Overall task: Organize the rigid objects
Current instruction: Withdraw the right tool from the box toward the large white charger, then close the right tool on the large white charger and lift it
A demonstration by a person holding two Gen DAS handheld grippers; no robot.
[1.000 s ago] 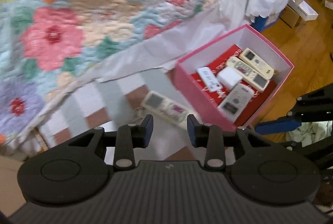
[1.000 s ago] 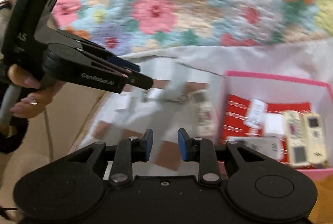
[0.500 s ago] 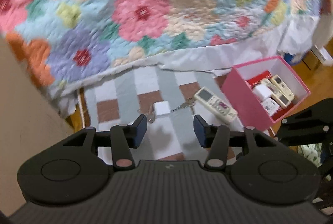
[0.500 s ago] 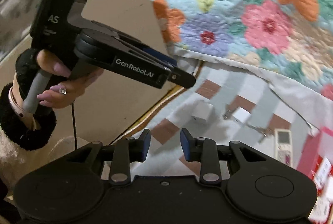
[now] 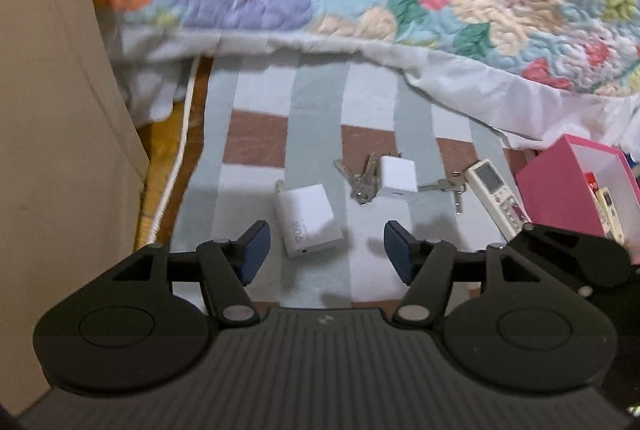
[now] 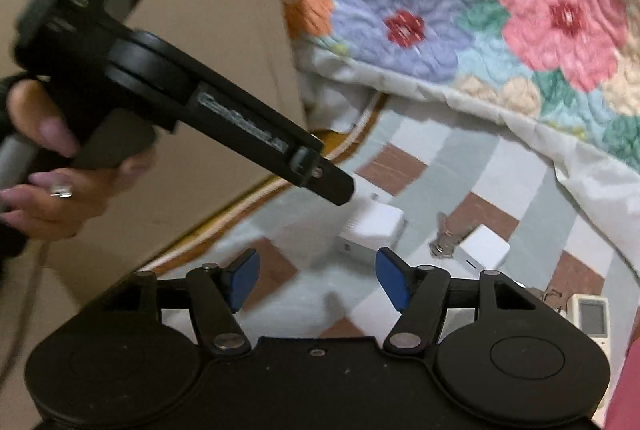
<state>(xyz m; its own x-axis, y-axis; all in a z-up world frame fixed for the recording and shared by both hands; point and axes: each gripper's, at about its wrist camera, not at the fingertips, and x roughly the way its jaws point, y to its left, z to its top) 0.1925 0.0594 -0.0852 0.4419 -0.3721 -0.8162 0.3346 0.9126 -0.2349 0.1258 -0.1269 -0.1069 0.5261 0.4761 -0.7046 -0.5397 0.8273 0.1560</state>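
Now swung away from the pink box (image 5: 560, 190) at 3 o'clock; jaws of left gripper (image 5: 324, 250) and right gripper (image 6: 316, 280) opening, empty, nearing 2 chargers (image 5: 308, 220), likely next pickups.

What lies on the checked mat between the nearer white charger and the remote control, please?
In the left wrist view, between the nearer charger and the remote: a key bunch, a second charger, more keys.
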